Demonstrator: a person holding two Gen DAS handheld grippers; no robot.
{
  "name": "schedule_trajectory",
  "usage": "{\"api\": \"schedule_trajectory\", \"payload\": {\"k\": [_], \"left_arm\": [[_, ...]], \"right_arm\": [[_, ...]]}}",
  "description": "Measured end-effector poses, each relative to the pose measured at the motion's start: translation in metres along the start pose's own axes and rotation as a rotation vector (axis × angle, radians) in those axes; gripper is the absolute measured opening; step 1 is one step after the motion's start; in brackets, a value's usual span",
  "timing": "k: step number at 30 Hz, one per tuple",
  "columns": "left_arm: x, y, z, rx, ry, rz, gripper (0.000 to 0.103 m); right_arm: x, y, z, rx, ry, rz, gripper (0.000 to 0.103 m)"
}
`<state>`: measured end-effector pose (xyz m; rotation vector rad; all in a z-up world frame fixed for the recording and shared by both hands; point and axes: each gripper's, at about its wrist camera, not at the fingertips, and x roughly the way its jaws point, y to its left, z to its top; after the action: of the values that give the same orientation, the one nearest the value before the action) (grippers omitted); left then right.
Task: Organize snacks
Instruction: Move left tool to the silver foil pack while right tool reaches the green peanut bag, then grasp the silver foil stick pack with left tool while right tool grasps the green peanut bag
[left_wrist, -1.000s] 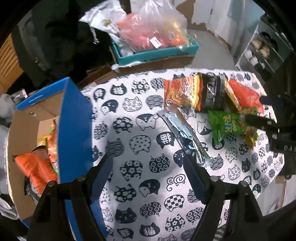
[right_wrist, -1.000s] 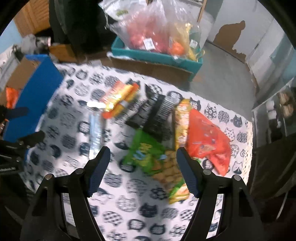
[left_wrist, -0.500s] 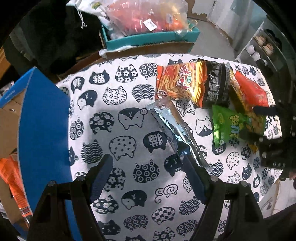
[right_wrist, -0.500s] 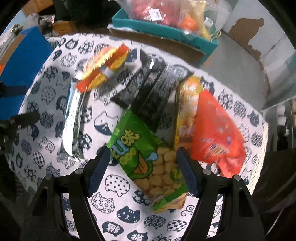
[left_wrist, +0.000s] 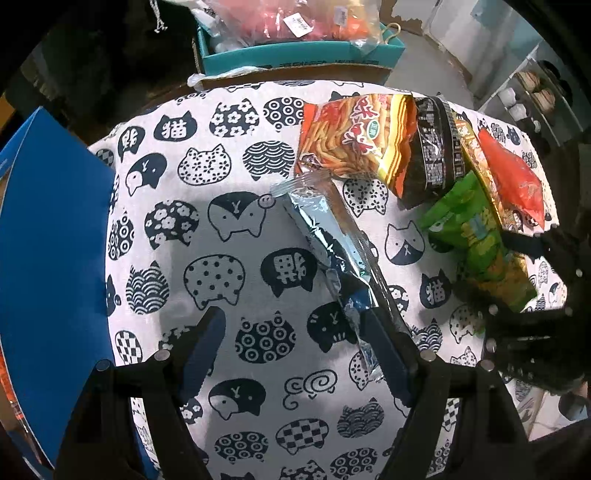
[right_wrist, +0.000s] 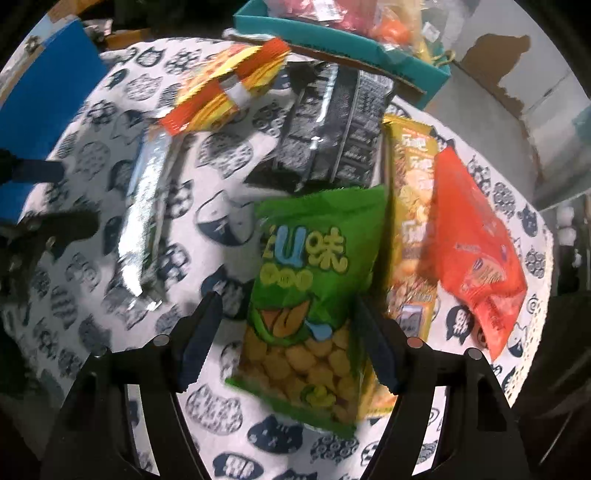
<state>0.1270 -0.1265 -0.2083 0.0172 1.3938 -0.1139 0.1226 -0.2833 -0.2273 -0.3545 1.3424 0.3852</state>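
Green pea-snack bag (right_wrist: 310, 295) framed by the unclenched right hand-held gripper (right_wrist: 284, 339), pads not yet touching.
Beyond the bag lie black packets (right_wrist: 332, 129), poised for sorting; the left hand-held gripper (left_wrist: 295, 354), likewise released, straddles a silver wrapper (left_wrist: 332, 251) on the worktop (left_wrist: 229, 229).

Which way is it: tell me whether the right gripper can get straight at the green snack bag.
Probably yes. The right gripper is open with the green snack bag between its fingers, nothing on top of it; only the yellow bag crowds its right edge.
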Motion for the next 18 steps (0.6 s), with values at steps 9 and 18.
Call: {"api": "schedule_trajectory", "payload": {"k": [9,18], "left_arm": [[0.013,-0.004,0.014,-0.033,0.004,0.001,0.080],[0.028,-0.018,0.028,-0.038,-0.010,0.013,0.081]], "right_arm": [[0.023,-0.013,0.007,0.084,0.001,-0.023,0.072],[0.033,-0.015,-0.008,0.105,-0.014,0.014,0.039]]}}
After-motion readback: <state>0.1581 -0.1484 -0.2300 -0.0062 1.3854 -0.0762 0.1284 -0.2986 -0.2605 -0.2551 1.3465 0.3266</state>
